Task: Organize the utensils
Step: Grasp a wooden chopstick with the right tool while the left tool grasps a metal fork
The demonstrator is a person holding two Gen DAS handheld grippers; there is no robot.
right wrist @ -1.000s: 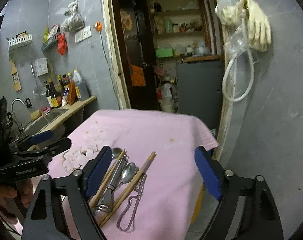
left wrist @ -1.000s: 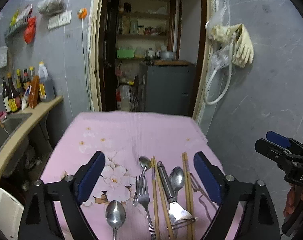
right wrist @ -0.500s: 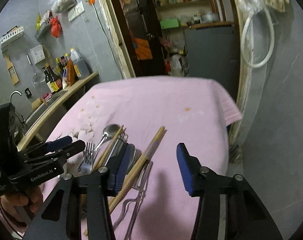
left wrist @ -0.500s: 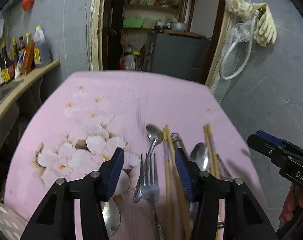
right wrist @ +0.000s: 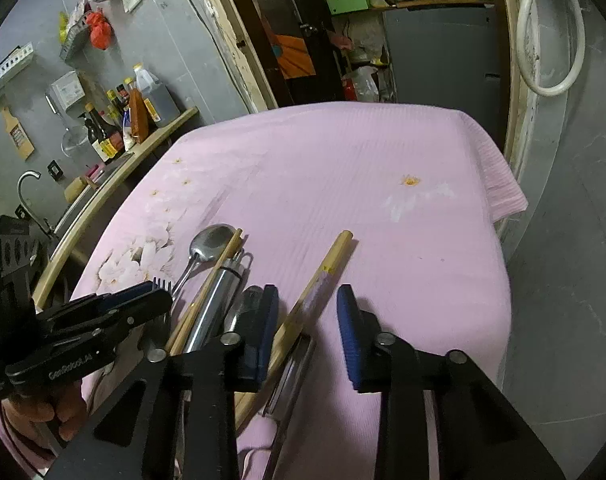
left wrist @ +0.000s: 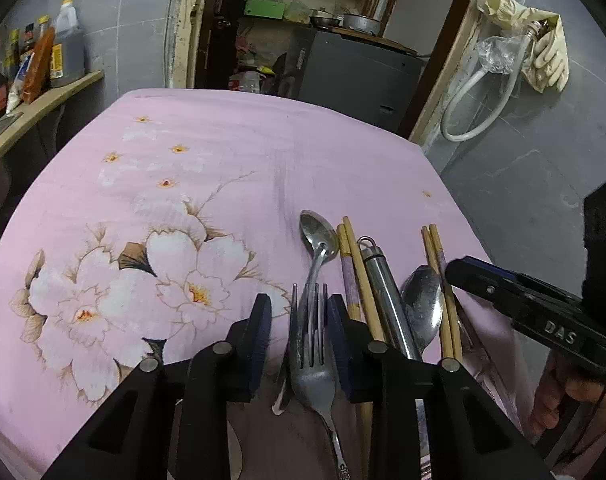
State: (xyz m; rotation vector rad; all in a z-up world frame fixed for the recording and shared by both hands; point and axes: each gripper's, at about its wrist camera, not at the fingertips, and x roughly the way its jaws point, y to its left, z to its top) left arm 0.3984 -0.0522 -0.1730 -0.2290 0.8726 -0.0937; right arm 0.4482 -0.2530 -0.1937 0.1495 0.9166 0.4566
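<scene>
Utensils lie side by side in a row on a table (left wrist: 231, 128) covered by a pink cloth (right wrist: 343, 168) printed with large white flowers, close to the table's near edge and toward its right side. From the left of the row: a fork (left wrist: 309, 344) lying over a spoon (left wrist: 318, 236), a pair of wooden chopsticks (left wrist: 353, 252), a steel-handled tool (left wrist: 383, 292), a second spoon (left wrist: 423, 300), and another pair of chopsticks (left wrist: 437, 248).

The left tongs (left wrist: 299, 316) sit low over the fork, its tines between the blue pads (left wrist: 263, 320); the jaws are closing and a gap remains on each side. The right tongs (right wrist: 307, 312) straddle the right-hand chopsticks (right wrist: 327, 272); their jaws are closing too, and the pads do not yet press the wood. A hand (right wrist: 59, 408) shows beneath the left tongs in the right wrist view.

The far half of the table is bare cloth. Along the left wall runs a wooden counter (right wrist: 143, 152) carrying sauce bottles (right wrist: 139, 108) and a sink tap (right wrist: 27, 184). Beyond the table's far edge is an open doorway (left wrist: 303, 20) to a cluttered storeroom with shelves and a grey cabinet (left wrist: 355, 68). On the grey wall at right hang a white hose (left wrist: 479, 108) and pale rubber gloves (left wrist: 543, 48).
</scene>
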